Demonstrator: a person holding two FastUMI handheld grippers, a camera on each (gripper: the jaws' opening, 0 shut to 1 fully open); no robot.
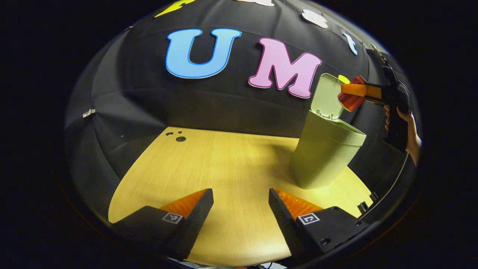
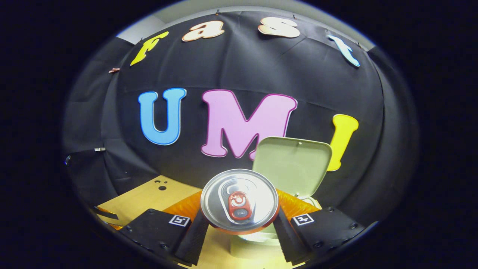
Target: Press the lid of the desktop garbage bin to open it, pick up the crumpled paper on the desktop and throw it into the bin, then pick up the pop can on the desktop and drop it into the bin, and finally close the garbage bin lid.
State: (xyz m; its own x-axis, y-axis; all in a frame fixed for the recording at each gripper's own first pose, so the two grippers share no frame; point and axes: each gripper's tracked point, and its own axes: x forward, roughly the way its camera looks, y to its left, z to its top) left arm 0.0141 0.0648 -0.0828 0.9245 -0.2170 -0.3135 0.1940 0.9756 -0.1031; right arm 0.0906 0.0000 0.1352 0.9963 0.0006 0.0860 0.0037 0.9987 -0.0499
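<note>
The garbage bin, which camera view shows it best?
The left gripper view: the garbage bin stands whole on the table, lid raised. The right gripper view gives just the lid's underside and a strip of rim behind the pop can.

Pop can held above the open bin, at the desktop's right end.

In the left gripper view, the garbage bin [image 1: 324,157] stood on the desktop [image 1: 209,164], toward its right and rear, with its lid [image 1: 328,96] raised upright behind the opening. The right gripper [image 1: 353,94], held by a hand [image 1: 409,129] to the right, was above the bin with the pop can [image 1: 351,98] between its fingers, just before the lid. The left gripper [image 1: 241,209] sat low over the near edge, well apart from the bin, its fingers spread with bare desktop between them. In the right gripper view, the can [image 2: 239,200] lay between the fingers of the right gripper [image 2: 241,228], the lid [image 2: 293,164] behind it.
</note>
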